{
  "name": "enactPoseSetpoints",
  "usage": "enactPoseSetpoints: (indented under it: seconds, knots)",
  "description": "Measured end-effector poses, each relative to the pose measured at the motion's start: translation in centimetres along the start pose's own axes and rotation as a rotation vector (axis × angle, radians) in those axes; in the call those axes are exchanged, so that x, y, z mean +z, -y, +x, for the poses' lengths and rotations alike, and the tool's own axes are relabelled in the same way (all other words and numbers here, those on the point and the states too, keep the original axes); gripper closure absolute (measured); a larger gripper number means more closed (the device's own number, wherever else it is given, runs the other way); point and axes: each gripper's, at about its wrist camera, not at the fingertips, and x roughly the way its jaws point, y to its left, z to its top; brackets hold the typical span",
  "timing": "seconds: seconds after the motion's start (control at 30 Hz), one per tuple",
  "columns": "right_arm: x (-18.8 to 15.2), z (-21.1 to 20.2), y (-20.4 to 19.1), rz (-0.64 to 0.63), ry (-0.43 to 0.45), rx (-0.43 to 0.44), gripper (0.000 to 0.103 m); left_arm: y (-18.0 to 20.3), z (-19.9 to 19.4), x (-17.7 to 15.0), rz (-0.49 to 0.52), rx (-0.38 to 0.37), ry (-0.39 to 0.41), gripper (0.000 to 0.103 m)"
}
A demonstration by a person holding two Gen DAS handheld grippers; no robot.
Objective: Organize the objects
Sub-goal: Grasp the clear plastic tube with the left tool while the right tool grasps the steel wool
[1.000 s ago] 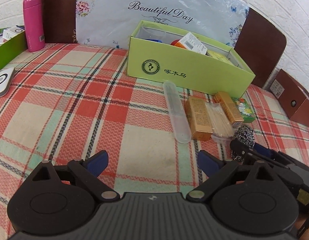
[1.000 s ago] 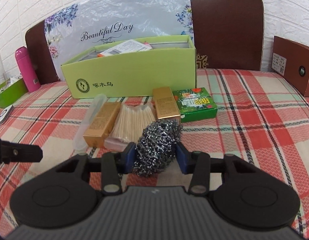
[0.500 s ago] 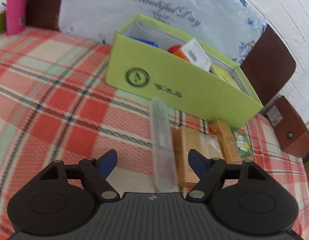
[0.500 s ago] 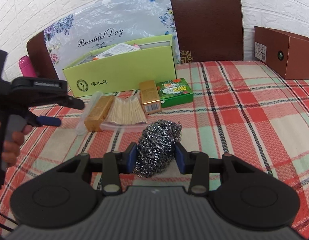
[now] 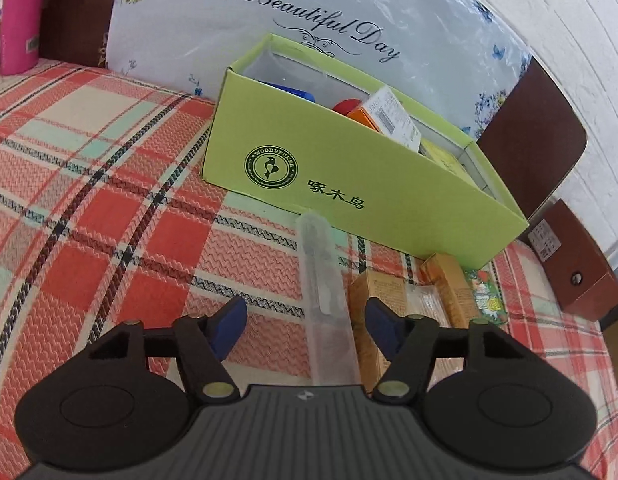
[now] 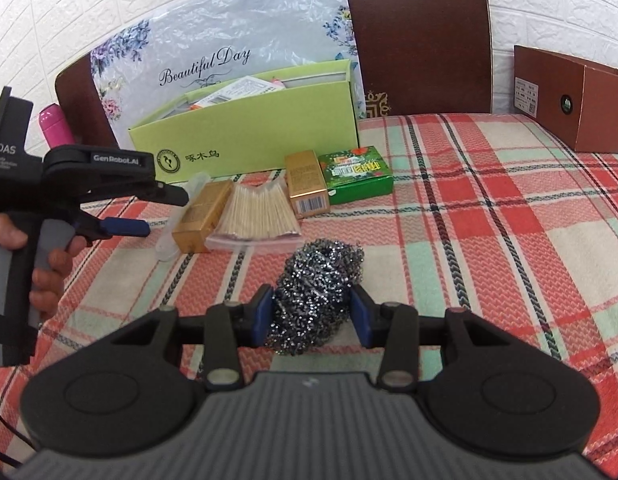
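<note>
A clear plastic tube case (image 5: 327, 300) lies on the plaid cloth in front of the green cardboard box (image 5: 349, 184). My left gripper (image 5: 305, 326) is open, its blue pads on either side of the case's near end, not touching. It also shows in the right wrist view (image 6: 149, 212), above the case (image 6: 177, 224). My right gripper (image 6: 313, 314) is shut on a steel wool scrubber (image 6: 317, 284), held above the cloth. The green box (image 6: 249, 136) holds several packets.
Two gold boxes (image 6: 203, 216) (image 6: 307, 188), a bag of toothpicks (image 6: 257, 214) and a green packet (image 6: 357, 174) lie before the box. A pink bottle (image 5: 21, 16) stands far left. A brown box (image 6: 569, 100) sits at right. Chair backs stand behind.
My left gripper has moved forward and right over the tube case, its pads now straddling it. My right gripper has lifted and pulled back with the scrubber.
</note>
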Motion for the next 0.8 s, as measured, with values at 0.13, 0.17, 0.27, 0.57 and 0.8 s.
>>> enactPoseSetpoints:
  seconds: [0.13,0.17,0.27,0.57,0.8]
  knots:
    - [-0.1,-0.1,-0.1,0.000,-0.001,-0.001,0.062,1.2,0.5,0.1,0.048,0.062,0.021,0.033]
    - [-0.1,-0.2,-0.1,0.001,-0.001,-0.002,0.062,1.2,0.7,0.2,0.044,0.070,0.021,0.033]
    - [-0.1,-0.2,-0.1,0.004,-0.002,-0.005,0.062,1.5,0.8,0.5,0.070,0.084,0.015,0.037]
    - [-0.3,-1.0,-0.6,-0.024,-0.008,0.020,0.062,-0.7,-2.2,-2.1,0.107,-0.011,-0.014,0.080]
    - [-0.4,-0.7,-1.0,-0.031,-0.013,0.026,0.062,-1.5,-2.4,-2.1,0.044,-0.019,-0.015,0.080]
